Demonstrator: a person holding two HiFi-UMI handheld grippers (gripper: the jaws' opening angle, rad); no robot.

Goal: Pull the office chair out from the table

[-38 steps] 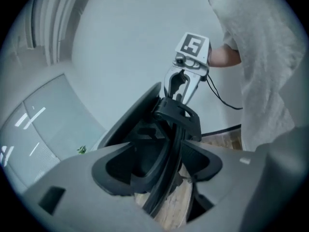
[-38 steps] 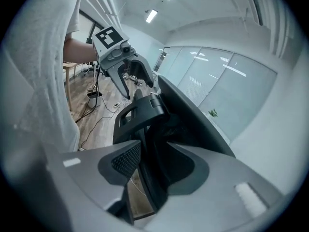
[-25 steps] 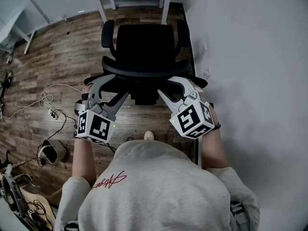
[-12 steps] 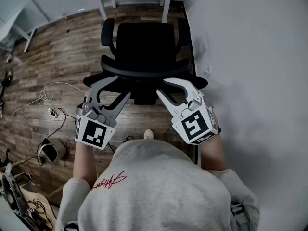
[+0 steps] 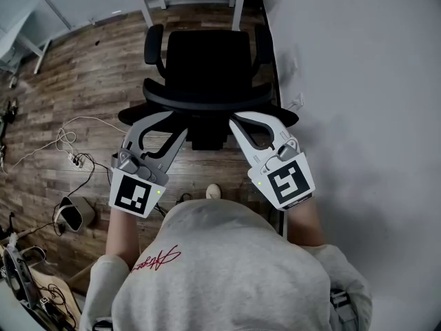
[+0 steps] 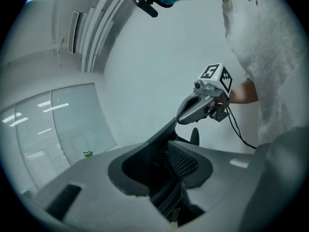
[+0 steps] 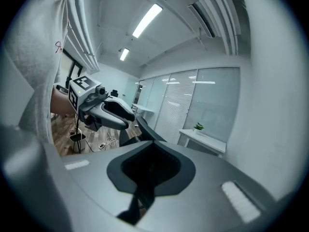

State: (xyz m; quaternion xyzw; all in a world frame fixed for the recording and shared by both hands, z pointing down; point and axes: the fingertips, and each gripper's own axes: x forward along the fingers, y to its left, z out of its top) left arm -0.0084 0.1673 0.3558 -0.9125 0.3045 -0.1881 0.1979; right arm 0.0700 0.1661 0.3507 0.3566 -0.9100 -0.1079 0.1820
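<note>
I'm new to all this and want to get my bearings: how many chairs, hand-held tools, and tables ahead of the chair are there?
office chair: 1
hand-held tools, left tool and right tool: 2
table ahead of the chair: 1
Total: 4

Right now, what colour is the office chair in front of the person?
The office chair is black all over, and the head view shows it best.

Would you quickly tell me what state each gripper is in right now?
Left gripper: jaws have just been closing, now clamped on the chair backrest.
Right gripper: shut on the chair backrest too.
</note>
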